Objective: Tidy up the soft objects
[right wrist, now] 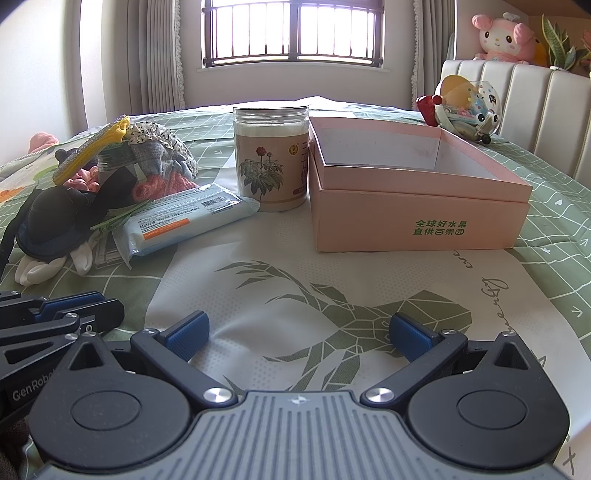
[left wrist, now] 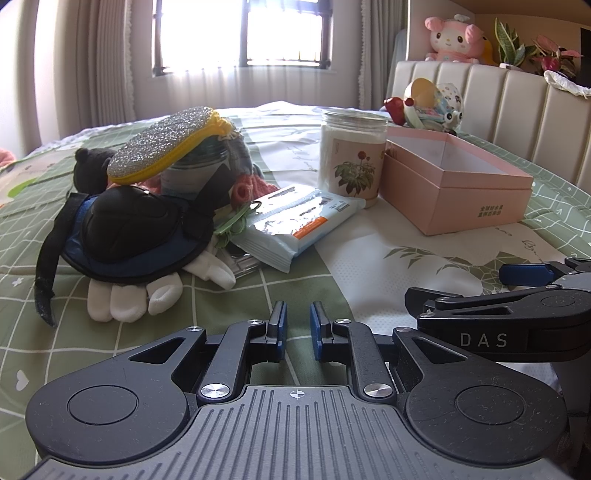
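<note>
A heap of soft things lies on the bed at the left: a black and blue padded piece [left wrist: 125, 229] [right wrist: 51, 221], white gloves [left wrist: 133, 295] [right wrist: 37, 271], a silver and yellow scouring pad [left wrist: 166, 144] [right wrist: 85, 155], pink knitwear [left wrist: 247, 188] [right wrist: 162, 186] and a pack of wipes [left wrist: 291, 221] [right wrist: 181, 221]. An empty pink box [left wrist: 454, 184] [right wrist: 413, 195] stands open at the right. My left gripper [left wrist: 298, 328] is shut with nothing between its pads, low over the bedspread. My right gripper [right wrist: 298, 332] is open and empty, beside the left one.
A clear jar with a flower label [left wrist: 351, 155] [right wrist: 271, 155] stands between the heap and the box. A toy-filled clear ball [left wrist: 432, 103] [right wrist: 469, 103] rests by the padded headboard [left wrist: 517, 99]. A pink plush [left wrist: 454, 37] [right wrist: 504, 35] sits on the shelf behind.
</note>
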A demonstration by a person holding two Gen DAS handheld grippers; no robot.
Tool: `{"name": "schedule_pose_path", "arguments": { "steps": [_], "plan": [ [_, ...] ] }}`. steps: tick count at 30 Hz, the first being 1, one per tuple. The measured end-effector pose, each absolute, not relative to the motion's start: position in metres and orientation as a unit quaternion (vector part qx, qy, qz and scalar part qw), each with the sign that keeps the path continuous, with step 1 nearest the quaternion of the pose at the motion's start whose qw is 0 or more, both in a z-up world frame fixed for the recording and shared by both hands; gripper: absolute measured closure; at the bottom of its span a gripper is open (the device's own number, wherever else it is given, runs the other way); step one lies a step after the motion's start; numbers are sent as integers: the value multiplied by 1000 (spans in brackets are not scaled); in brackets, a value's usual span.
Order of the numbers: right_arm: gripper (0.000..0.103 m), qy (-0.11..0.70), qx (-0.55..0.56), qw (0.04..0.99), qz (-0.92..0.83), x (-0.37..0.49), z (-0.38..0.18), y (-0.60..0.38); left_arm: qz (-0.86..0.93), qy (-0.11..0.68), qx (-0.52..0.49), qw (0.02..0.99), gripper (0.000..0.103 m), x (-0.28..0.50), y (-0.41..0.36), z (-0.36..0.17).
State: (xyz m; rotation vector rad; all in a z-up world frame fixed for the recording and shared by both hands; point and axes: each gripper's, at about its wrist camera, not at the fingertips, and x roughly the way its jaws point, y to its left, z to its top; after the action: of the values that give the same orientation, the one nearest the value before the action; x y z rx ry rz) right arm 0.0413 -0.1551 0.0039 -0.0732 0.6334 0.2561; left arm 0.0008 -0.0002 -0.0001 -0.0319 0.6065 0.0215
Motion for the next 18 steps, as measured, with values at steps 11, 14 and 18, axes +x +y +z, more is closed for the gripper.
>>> {"name": "schedule_pose_path", "arguments": {
  "steps": [11,14,18],
  "plan": [
    [0,312,-36,941,125,41,4,-155,11,299,-17,954,86,1,1,0],
    [0,313,-36,941,125,41,4,-155,11,299,-16,954,86,1,1,0],
    [0,313,-36,941,125,42,4,-154,11,299,-17,954,86,1,1,0]
  ]
}}
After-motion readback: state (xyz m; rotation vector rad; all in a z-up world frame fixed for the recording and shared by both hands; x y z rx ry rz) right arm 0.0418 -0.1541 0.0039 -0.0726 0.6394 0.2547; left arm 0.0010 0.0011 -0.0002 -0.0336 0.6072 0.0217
